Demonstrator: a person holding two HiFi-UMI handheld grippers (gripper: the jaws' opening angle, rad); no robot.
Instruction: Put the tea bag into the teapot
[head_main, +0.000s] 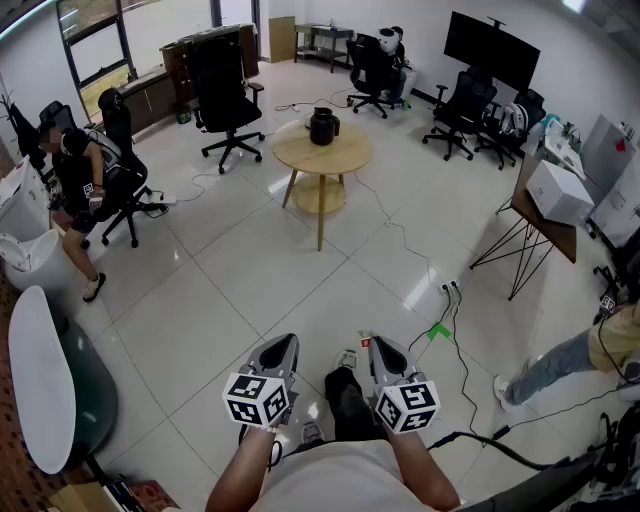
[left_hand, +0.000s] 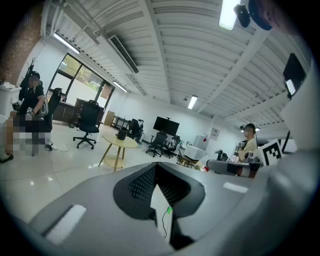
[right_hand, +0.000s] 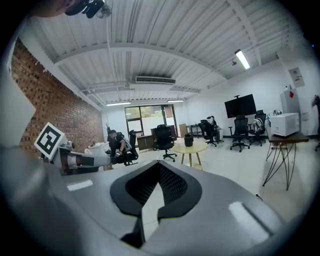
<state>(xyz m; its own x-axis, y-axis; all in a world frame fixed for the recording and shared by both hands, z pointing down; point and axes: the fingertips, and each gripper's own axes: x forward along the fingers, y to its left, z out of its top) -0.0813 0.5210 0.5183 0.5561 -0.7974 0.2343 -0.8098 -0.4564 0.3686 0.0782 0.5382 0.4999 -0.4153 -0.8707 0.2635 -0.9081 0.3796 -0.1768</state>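
The teapot (head_main: 323, 126) stands on the table (head_main: 348, 156); an office chair (head_main: 225, 90) stands behind, leftward.

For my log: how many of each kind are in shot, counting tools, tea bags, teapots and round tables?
Tools: 2, the left tool and the right tool
Tea bag: 1, pinched in the left tool
Teapot: 1, black, standing on the round table
Round table: 1
Total: 5

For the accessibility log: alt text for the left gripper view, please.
The left gripper is shut on a white tea bag, its green tag showing. Far beyond, a round wooden table carries a dark teapot.
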